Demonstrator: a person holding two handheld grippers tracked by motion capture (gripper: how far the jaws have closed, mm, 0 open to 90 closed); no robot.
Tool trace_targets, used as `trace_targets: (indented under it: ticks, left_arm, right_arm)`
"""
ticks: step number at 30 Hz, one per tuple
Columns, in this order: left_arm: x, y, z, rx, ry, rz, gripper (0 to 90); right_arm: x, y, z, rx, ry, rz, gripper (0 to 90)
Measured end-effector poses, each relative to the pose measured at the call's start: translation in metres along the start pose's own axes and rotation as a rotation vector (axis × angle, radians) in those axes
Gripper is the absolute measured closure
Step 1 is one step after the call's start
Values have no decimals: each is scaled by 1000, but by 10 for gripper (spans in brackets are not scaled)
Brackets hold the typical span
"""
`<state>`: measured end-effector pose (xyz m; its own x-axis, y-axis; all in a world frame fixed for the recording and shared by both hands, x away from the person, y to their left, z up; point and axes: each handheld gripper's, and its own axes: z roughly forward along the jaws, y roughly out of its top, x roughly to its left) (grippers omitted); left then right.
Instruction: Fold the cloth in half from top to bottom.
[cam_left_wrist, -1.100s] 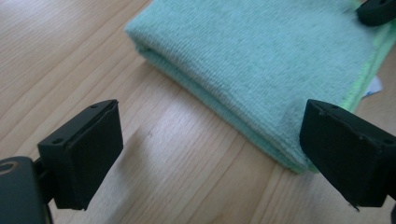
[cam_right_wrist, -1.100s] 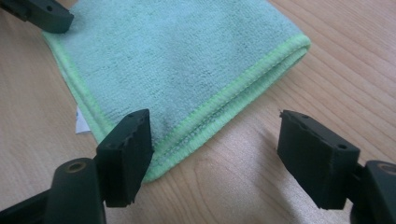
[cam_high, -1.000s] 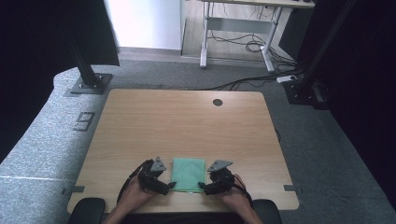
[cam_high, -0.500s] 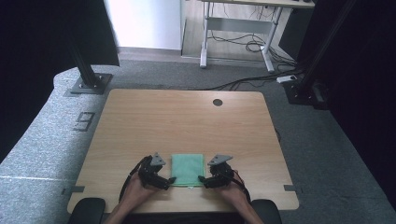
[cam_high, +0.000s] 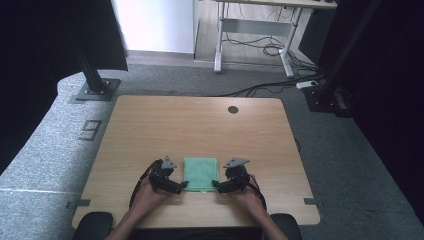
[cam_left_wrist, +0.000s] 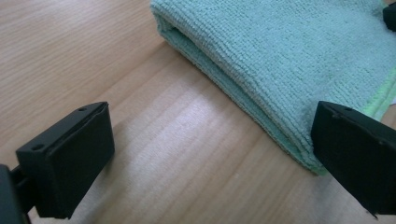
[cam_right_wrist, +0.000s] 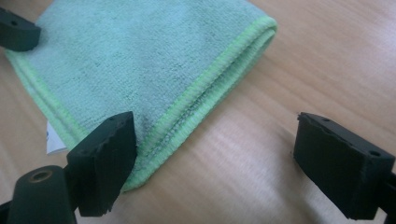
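Both tongs, left (cam_high: 181, 186) and right (cam_high: 218, 185), stand apart; the right tongs have just been opening, nothing between. Slide each under the folded green cloth (cam_high: 201, 173) corners at 6 o'clock, low along the desk (cam_high: 190, 125).

A folded green microfibre cloth (cam_high: 201, 173) lies flat on the wooden table, near its front edge and about midway along it, squared to the table's sides. It is a soft mint green with a short terry nap, folded into several layers into a near-square pad. In the right gripper view a brighter lime-green stitched hem runs along its stacked edges, and a small white label pokes out at one corner. In the left gripper view a rounded fold forms the near side.
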<state>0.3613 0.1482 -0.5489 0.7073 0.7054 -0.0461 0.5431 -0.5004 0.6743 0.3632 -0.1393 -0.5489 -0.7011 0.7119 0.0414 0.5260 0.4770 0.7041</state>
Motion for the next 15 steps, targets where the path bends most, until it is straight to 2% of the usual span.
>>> trace_targets:
  ticks: [15]
  left_arm:
    - [24,17,14,-3,18,-22,6]
  right_arm:
    - [-19,15,16,-22,-29,25,121]
